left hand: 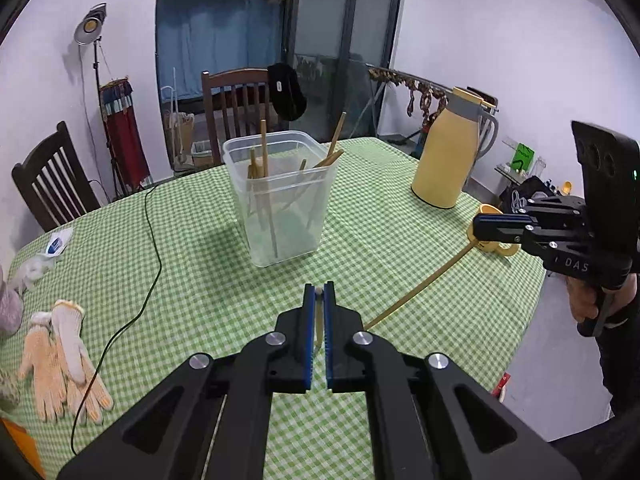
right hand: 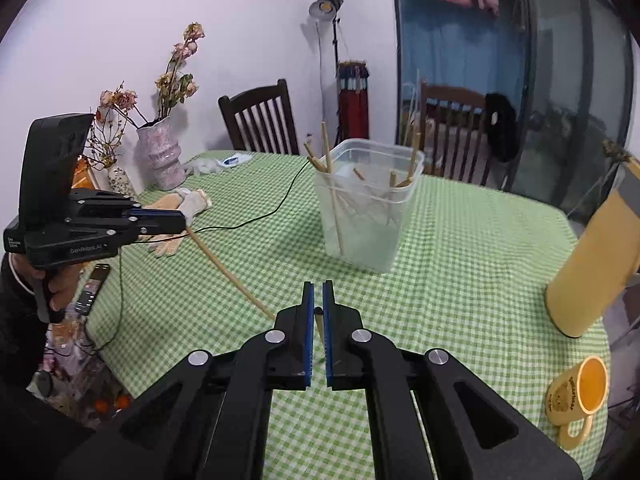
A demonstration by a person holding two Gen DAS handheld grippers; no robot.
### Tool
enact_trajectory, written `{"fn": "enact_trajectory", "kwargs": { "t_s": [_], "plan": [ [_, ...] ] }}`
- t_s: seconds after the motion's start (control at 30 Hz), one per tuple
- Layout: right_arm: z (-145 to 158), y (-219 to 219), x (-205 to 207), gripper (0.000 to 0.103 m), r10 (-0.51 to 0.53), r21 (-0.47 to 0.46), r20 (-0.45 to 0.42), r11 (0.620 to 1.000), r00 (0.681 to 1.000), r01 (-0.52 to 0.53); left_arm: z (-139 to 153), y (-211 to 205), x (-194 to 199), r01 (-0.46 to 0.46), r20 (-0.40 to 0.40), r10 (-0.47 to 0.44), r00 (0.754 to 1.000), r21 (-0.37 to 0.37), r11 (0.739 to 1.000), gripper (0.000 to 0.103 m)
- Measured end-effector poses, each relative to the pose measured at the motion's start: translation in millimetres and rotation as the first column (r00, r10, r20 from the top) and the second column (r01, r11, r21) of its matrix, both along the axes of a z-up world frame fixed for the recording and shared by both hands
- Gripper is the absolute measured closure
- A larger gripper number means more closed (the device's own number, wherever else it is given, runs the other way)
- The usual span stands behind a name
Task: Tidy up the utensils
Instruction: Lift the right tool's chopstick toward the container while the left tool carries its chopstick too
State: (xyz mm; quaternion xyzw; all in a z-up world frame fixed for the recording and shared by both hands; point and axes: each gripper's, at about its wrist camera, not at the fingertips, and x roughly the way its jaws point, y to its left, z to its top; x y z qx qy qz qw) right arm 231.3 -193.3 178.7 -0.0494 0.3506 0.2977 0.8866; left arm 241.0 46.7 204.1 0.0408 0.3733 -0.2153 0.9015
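A clear plastic tub (left hand: 280,200) (right hand: 368,204) stands mid-table on the green checked cloth (left hand: 200,280), with several wooden chopsticks leaning in it. My left gripper (left hand: 319,289) is shut on one chopstick (left hand: 319,316), seen end-on between its blue pads, short of the tub and above the cloth. In the right wrist view the left gripper (right hand: 185,222) has that chopstick (right hand: 232,276) slanting down from it. My right gripper (right hand: 318,286) is shut on another chopstick (right hand: 319,322). From the left, the right gripper (left hand: 476,228) trails its chopstick (left hand: 420,284) down-left.
A yellow thermos jug (left hand: 448,152) (right hand: 596,264) and a yellow mug (right hand: 580,392) stand at the table's right. Work gloves (left hand: 60,360), a black cable (left hand: 154,240), a phone (right hand: 92,288) and a flower vase (right hand: 160,156) occupy the left. Dark wooden chairs (left hand: 240,100) ring the far side.
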Motion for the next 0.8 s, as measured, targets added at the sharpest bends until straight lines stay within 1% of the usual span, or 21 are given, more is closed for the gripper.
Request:
{"fn": "enact_trajectory", "kwargs": {
  "t_s": [0.07,0.13,0.23,0.5,0.67,0.77,0.8],
  "plan": [
    [3,1,7,0.099,0.012,-0.01,-0.029,1.0,0.999,-0.013,3,-6,6,0.021,-0.017,-0.021,1.0,0.017,1.0,0.102],
    [5,3,14,0.099,0.027,-0.026,-0.057,0.999,0.998,-0.028,4,-11,9,0.032,-0.012,-0.031,0.999,0.049,0.998,0.102],
    [6,6,18,0.099,0.046,-0.035,-0.077,0.998,0.996,-0.048,6,-13,12,0.044,-0.019,-0.043,0.999,0.06,0.997,0.102],
    [15,13,22,0.099,0.061,-0.056,-0.053,0.996,0.997,-0.064,15,-12,23,0.045,0.011,-0.046,0.999,0.075,0.996,0.102],
    [23,12,24,0.099,0.061,-0.044,-0.033,0.997,0.998,-0.062,21,-9,26,0.048,0.024,-0.05,0.998,0.073,0.996,0.102],
    [38,10,27,0.099,0.055,-0.034,-0.009,0.998,0.998,-0.056,33,-9,26,0.037,0.064,-0.043,0.997,0.08,0.996,0.102],
    [48,8,28,0.099,0.051,-0.027,0.012,0.998,0.999,-0.051,41,-8,27,0.034,0.081,-0.04,0.996,0.078,0.996,0.102]
  ]
}}
